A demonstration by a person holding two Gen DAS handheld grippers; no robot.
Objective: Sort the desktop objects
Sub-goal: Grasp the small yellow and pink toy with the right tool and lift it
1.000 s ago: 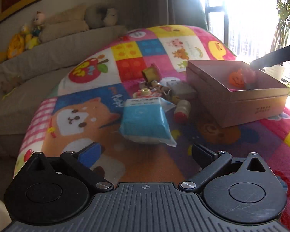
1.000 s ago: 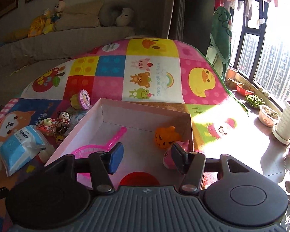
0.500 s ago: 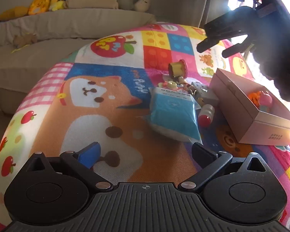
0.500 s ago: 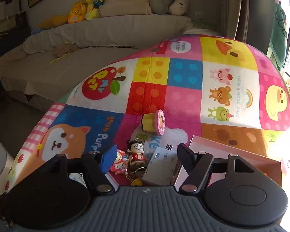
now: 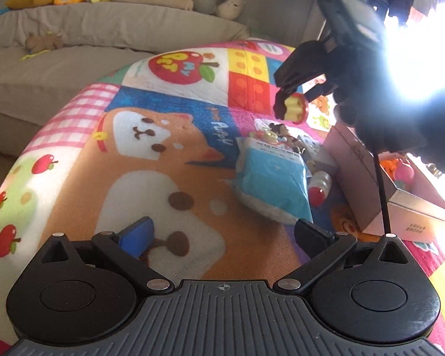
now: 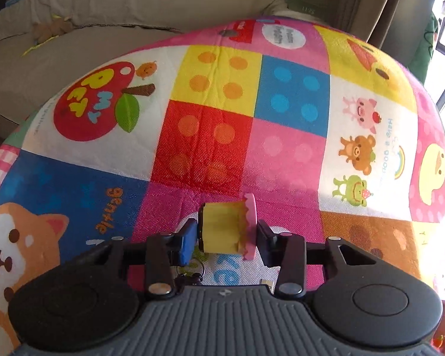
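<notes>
A yellow pudding toy with a pink lid [image 6: 225, 231] lies on its side between the fingers of my right gripper [image 6: 226, 237]. Its jaws are closing, with one pad on the dark base and the other on the lid. The left wrist view shows the same grip [image 5: 292, 106] from the side, just above the colourful play mat [image 5: 133, 163]. Nearer the mat's front edge, my left gripper [image 5: 222, 231] hangs open and holds nothing. Ahead of it lie a blue wipes pack [image 5: 274, 184], a small red-capped bottle [image 5: 319, 190] and little figurines [image 5: 279, 136].
A pink cardboard box [image 5: 400, 207] stands at the right with an orange toy [image 5: 390, 163] and a pink toy [image 5: 405, 172] inside. A beige sofa [image 5: 103, 29] with plush toys runs behind the mat. Strong window glare washes out the right side.
My right gripper left the box, crossed left to the pudding toy and narrowed its jaws around it. My left gripper rolled and shifted slightly, staying open.
</notes>
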